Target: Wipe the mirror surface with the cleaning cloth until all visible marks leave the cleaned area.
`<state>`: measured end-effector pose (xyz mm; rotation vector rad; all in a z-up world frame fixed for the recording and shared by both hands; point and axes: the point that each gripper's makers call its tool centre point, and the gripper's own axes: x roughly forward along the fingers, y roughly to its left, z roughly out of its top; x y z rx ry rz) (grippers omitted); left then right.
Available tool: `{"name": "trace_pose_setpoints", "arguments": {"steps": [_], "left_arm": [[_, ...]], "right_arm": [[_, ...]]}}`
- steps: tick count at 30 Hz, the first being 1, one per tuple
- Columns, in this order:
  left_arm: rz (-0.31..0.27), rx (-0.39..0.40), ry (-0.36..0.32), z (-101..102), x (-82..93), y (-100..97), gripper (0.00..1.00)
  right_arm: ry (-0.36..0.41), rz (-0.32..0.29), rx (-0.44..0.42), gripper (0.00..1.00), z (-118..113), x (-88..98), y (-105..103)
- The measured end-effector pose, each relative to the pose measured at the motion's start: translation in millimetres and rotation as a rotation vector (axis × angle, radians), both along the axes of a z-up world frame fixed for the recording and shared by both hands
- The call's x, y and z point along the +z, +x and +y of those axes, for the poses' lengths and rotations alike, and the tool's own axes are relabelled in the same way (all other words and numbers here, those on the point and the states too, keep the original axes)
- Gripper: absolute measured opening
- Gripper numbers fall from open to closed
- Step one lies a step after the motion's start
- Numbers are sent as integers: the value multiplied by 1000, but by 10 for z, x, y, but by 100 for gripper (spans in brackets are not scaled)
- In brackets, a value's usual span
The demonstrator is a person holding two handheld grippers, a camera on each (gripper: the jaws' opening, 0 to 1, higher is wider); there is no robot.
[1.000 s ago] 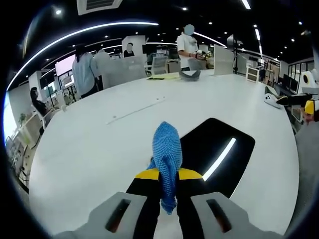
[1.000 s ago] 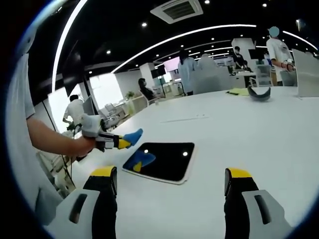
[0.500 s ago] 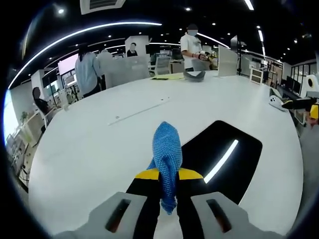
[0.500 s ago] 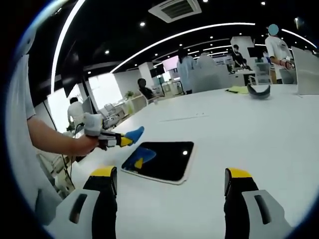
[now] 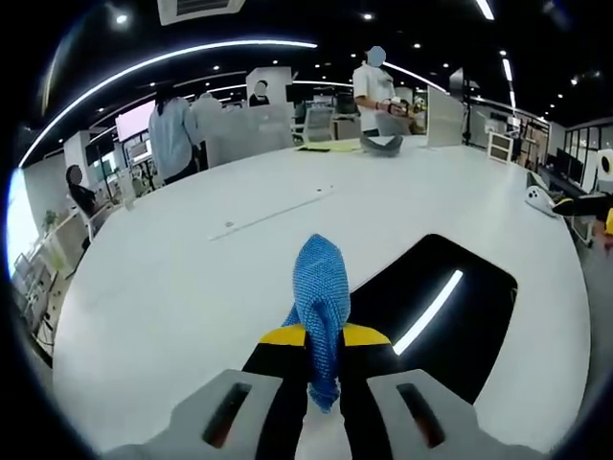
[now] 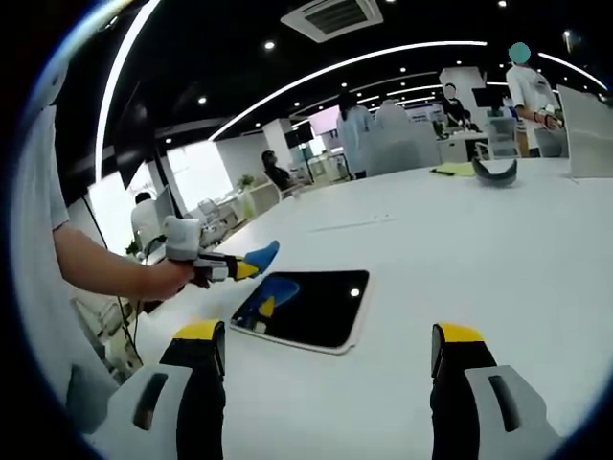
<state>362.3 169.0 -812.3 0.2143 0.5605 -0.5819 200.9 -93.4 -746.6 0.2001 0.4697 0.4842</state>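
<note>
A broad white table (image 5: 172,287) carries everything here, its top running far back into the room. The mirror (image 5: 450,307) lies flat on it, a dark rounded rectangle (a bright ceiling light streaks across its glass). Farther back a thin pale strip (image 5: 273,211) rests on the top, and near the far edge lie yellow sheets (image 5: 321,147) and a grey curved object (image 5: 381,144).

Open-plan office, large white table (image 5: 172,287), ceiling light strips (image 6: 364,62), desks, people standing about (image 5: 172,134)

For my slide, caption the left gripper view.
Left hand-held gripper pinching a blue cleaning cloth beside the dark mirror.
</note>
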Motion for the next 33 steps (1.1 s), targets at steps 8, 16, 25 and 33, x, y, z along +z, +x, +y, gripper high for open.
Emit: {"name": "trace_pose_setpoints", "arguments": {"steps": [8, 16, 25, 33], "left_arm": [[5, 8, 0, -17, -40, 86, 8], [14, 7, 7, -54, -129, 179, 8], [21, 5, -8, -70, -276, 159, 8], [23, 9, -14, -72, -273, 152, 8]], "right_arm": [[1, 13, -15, 88, -52, -54, 11], [3, 28, -23, 88, -66, -104, 23], [2, 46, -30, 88, -120, -179, 13], [5, 41, -13, 87, -57, -166, 54]]}}
